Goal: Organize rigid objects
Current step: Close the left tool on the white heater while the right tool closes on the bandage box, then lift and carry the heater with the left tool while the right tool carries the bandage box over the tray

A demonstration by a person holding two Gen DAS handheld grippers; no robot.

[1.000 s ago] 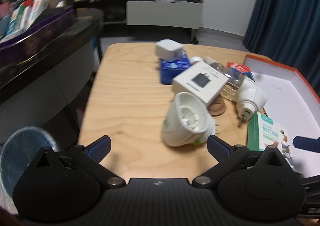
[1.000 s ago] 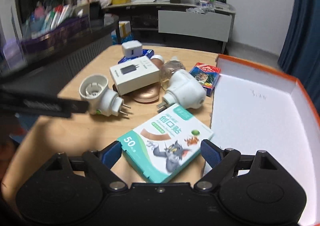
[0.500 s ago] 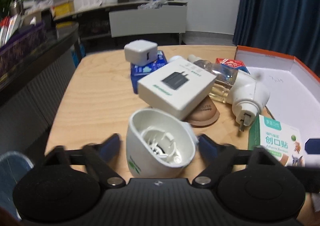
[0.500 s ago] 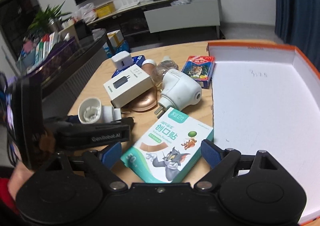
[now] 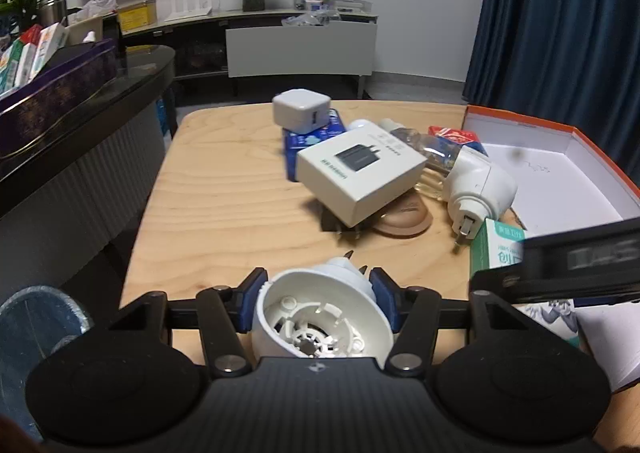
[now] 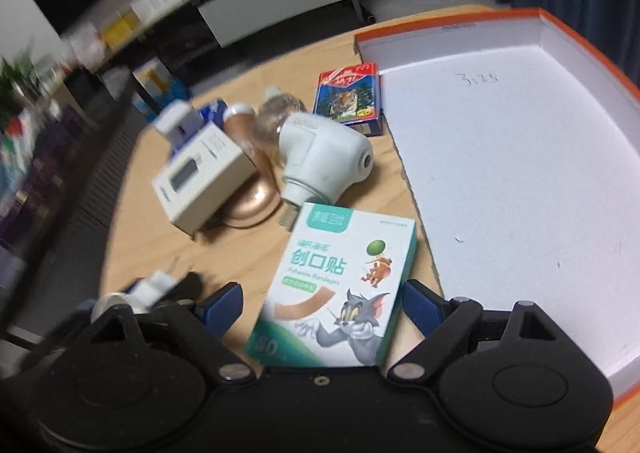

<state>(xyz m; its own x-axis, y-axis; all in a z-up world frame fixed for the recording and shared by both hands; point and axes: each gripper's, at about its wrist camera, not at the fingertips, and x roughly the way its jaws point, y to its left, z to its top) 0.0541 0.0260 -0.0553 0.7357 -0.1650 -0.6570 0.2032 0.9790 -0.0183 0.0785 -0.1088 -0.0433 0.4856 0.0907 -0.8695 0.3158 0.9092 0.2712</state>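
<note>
Indoors, cluttered wooden table (image 5: 224, 189) before blue curtain (image 5: 560, 13), dark counter (image 5: 80, 93).

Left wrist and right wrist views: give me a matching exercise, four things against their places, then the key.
Things:
1. white plug-in vaporizer shell
2. adhesive bandage box
3. small white charger cube
4. playing card pack

Places:
A. beside the orange-rimmed tray's left edge
B. between the open right claw's fingers
C. on top of a blue box
D. clamped in the left claw

Pairs: 1-D, 2-B, 3-C, 4-A
</note>
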